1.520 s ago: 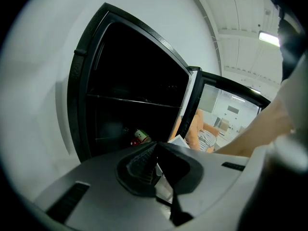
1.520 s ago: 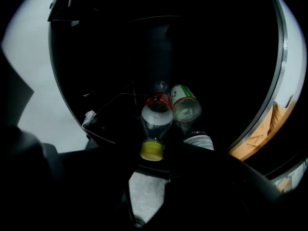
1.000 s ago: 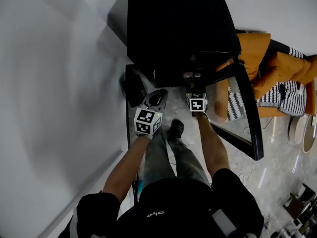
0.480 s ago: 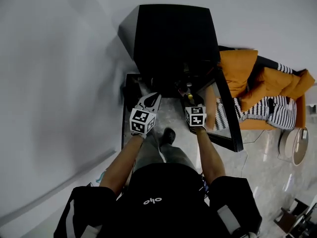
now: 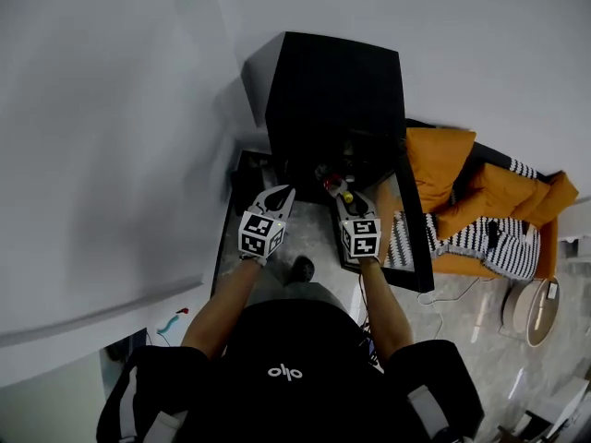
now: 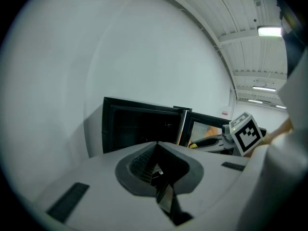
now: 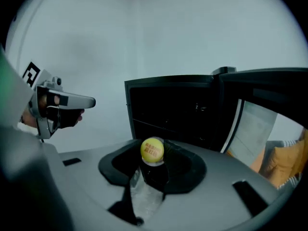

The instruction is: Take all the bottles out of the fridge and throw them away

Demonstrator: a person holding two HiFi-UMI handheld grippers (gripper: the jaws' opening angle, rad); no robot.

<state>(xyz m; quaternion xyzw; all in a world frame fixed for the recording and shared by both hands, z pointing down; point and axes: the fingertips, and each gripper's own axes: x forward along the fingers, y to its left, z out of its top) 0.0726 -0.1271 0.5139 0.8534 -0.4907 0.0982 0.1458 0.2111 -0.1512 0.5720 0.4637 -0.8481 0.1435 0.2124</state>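
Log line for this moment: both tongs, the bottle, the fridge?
left tongs: shut, empty | right tongs: shut on yellow-capped bottle | fridge: door open | bottle: in front of fridge

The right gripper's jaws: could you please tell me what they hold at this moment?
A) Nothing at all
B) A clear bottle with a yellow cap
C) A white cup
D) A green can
B: in the right gripper view, the right gripper has its jaws closed on a clear bottle, whose yellow cap stands up between them in front of the open fridge.
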